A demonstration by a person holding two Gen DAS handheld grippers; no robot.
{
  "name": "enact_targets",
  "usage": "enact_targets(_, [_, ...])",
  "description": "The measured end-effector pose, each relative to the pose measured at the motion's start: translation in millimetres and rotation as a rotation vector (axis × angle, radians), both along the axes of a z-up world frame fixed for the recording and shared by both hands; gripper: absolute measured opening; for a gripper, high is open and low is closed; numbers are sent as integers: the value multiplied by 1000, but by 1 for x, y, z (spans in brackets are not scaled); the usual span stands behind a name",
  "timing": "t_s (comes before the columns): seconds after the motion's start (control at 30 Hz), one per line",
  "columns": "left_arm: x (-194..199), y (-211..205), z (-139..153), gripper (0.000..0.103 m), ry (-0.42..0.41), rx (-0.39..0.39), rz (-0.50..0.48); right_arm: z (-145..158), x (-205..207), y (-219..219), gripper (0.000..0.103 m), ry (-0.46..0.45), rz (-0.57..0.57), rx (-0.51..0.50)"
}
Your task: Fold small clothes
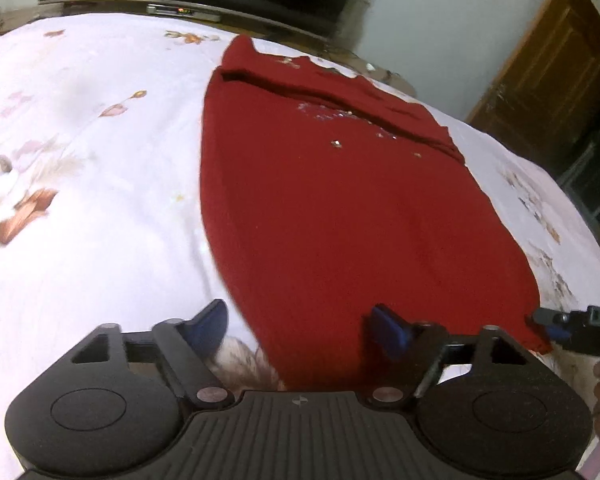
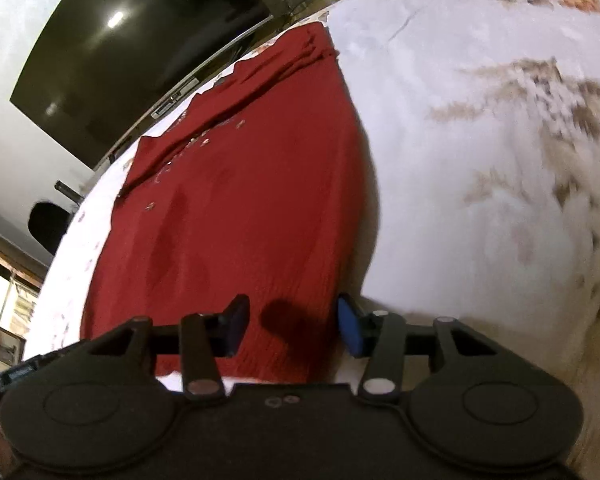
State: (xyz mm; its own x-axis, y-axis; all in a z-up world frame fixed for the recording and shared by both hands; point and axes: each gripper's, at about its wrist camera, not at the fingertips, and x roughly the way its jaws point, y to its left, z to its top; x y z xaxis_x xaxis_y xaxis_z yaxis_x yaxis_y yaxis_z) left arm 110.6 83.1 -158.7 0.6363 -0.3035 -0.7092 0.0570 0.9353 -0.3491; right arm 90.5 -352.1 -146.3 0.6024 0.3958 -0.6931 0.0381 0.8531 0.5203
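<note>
Left hand-held gripper (image 1: 304, 330): spread wide, blue pads astride the near-left corner of the dark red knitted garment with small sequins (image 1: 332, 208), pinching nothing yet. Right hand-held gripper (image 2: 292, 330): likewise spread, straddling the near-right part of the hem, nothing clamped. Garment lying flat on the white bed sheet with brown floral print (image 1: 92, 152), sleeves seemingly tucked across at the far end. Judged partly done: side folds apparently made, lengthwise fold from hem toward collar not yet made. Both corners yet to be gripped.
</note>
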Motion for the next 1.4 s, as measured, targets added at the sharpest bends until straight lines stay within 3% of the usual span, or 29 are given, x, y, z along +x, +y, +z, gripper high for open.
enact_targets(0.13, [-1, 5, -4, 68, 4, -58, 56, -6, 0, -1, 44, 0, -50, 77])
enact_targets(0.27, [-1, 10, -8, 50, 10, -84, 80, -13, 8, -2, 33, 13, -60, 143])
enact_targets(0.57, [-2, 9, -14, 11, 16, -153, 130, -18, 15, -2, 14, 15, -52, 156])
enact_targets(0.67, [-4, 9, -13, 9, -4, -169, 141, -12, 13, -1, 8, -4, -45, 136])
enact_targets(0.9, [-8, 19, -17, 8, 1, -191, 168, -10, 11, -8, 8, -12, -47, 134])
enact_targets(1.23, [-19, 33, -21, 9, 32, -244, 172, -13, 0, -22, 25, -5, -87, 172])
enact_targets(1.3, [-21, 33, -23, 23, 42, -248, 164, -15, -3, -29, 27, -2, -113, 187])
enact_targets(1.4, [-20, 27, -23, 34, 35, -256, 153, -22, -4, -34, 27, 20, -120, 219])
